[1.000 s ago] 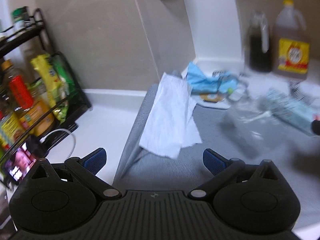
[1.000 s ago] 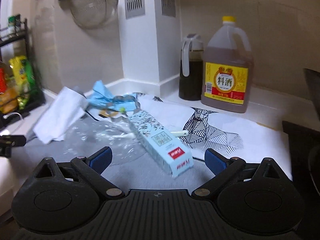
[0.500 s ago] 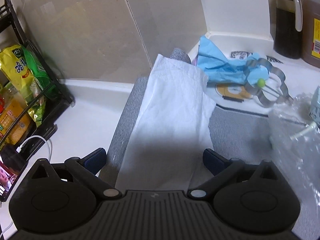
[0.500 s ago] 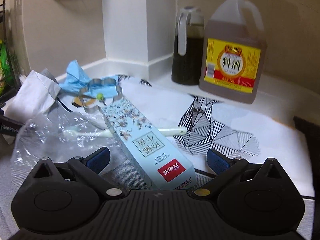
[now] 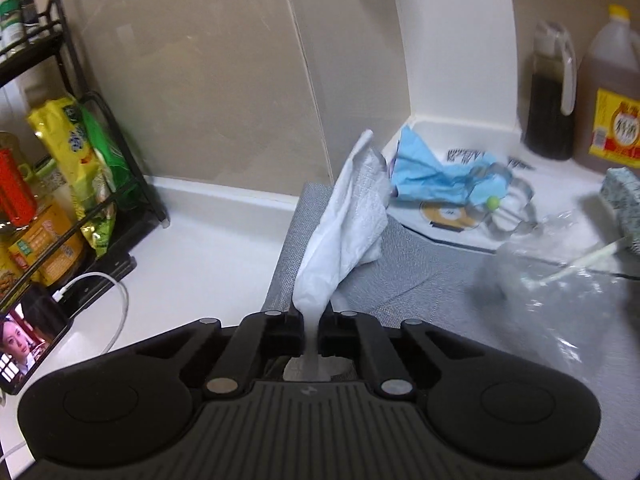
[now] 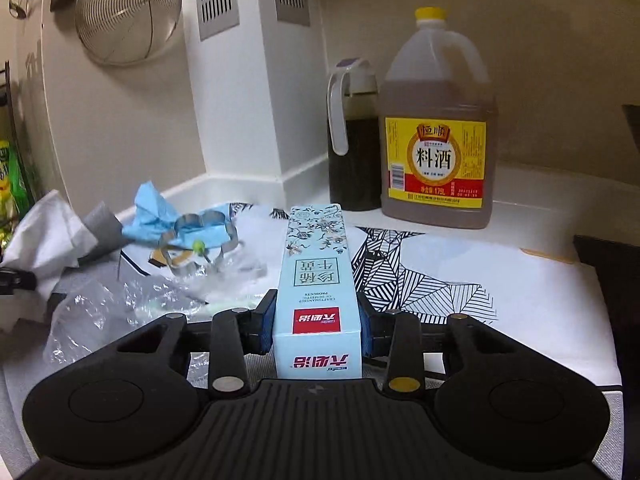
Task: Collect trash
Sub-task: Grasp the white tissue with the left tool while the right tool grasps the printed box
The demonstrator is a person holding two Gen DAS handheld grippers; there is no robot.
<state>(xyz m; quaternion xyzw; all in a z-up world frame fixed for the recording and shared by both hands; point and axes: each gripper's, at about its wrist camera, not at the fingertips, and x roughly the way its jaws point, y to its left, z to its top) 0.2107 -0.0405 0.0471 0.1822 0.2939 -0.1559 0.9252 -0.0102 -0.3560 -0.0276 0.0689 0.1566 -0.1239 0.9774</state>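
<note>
Both grippers closing since before: left gripper pinching tissue, right gripper clamping box; pickup underway, lifting next.

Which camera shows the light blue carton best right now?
The right wrist view: the light blue carton fills the centre, clamped between the right gripper pads, print readable. The left wrist view catches only its blurred end at the right edge.

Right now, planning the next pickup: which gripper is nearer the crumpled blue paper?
Left. The left gripper, pinching the white tissue, sits beside the blue paper; the right gripper, clamping the box, is farther.
</note>
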